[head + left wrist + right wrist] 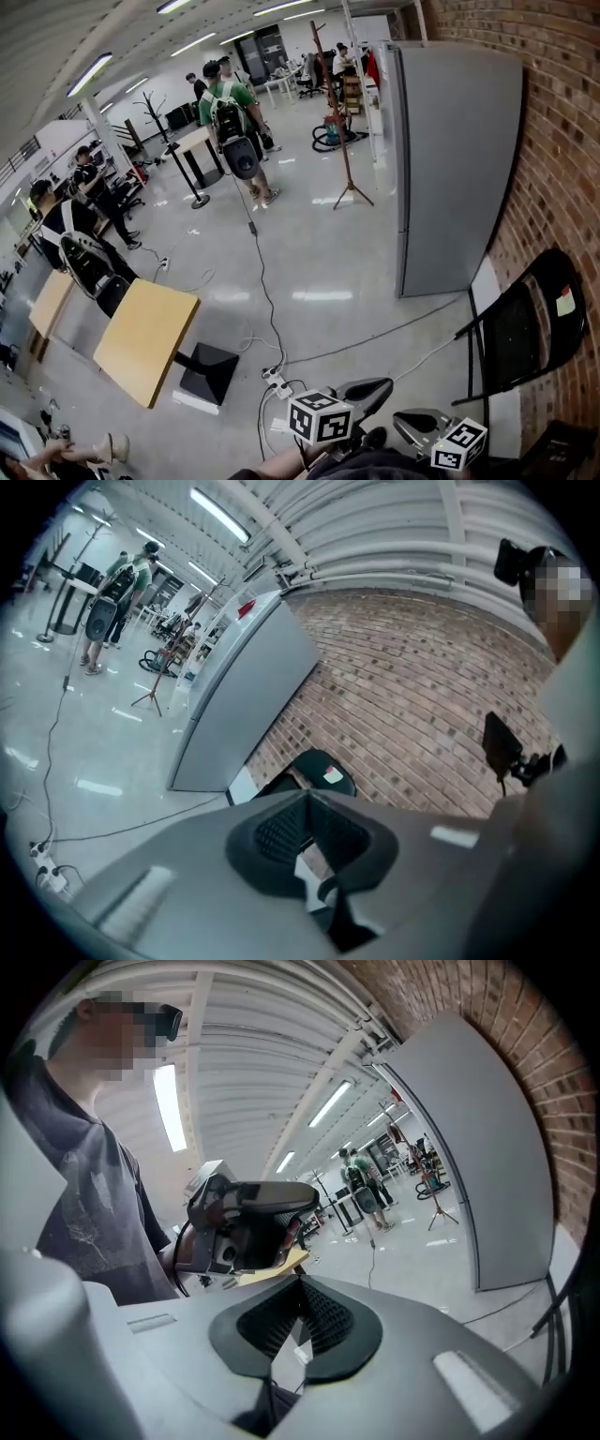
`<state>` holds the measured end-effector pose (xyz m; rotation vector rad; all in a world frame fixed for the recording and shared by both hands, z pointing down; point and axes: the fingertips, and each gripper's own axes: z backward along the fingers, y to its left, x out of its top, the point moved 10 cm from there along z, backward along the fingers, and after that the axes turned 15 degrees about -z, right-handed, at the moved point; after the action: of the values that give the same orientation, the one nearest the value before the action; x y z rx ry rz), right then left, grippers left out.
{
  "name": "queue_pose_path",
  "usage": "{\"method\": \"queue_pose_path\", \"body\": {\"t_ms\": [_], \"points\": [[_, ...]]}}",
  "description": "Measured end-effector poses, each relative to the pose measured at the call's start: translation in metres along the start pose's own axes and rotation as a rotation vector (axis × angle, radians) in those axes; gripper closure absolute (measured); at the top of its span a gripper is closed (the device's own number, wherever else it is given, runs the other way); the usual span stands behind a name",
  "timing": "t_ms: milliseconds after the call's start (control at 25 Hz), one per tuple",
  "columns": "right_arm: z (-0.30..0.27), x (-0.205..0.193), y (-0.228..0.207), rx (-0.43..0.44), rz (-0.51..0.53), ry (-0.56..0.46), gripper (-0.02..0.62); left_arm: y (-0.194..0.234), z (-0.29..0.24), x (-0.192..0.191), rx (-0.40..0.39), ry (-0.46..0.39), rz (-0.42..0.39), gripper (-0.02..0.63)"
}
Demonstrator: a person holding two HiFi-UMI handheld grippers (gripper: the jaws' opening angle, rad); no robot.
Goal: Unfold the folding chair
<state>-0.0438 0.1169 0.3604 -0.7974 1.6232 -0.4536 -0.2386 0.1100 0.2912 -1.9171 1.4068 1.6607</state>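
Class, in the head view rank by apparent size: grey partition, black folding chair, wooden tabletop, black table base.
1. grey partition
2. black folding chair and wooden tabletop, about alike, unranked
3. black table base, smallest

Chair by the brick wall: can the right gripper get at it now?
Probably yes: only open floor with cables lies between the right gripper and the chair, though its jaws are shut.

floor: glossy | brick wall: rough | tabletop: smooth wood | folding chair: matt
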Motion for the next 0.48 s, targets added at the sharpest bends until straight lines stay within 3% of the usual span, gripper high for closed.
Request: {"method": "queue_pose_path", "body": {"t_ms": [200, 360, 480], "points": [[-0.035, 0.042, -0.020, -0.006, 0.082, -0.017, 0.594, 0.047, -0.006, 0.016, 0.000, -0.036, -0.011, 0.603], [-0.023, 0.050, -0.031, -0.128, 0.079, -0.010, 0.594, 0.060, -0.050, 0.019, -0.042, 0.047, -0.078, 0.603], [-0.005, 0.046, -0.032, -0.214, 0.042, -0.036, 0.594, 0.054, -0.078, 0.015, -0.132, 0.099, -0.088, 0.603]]}}
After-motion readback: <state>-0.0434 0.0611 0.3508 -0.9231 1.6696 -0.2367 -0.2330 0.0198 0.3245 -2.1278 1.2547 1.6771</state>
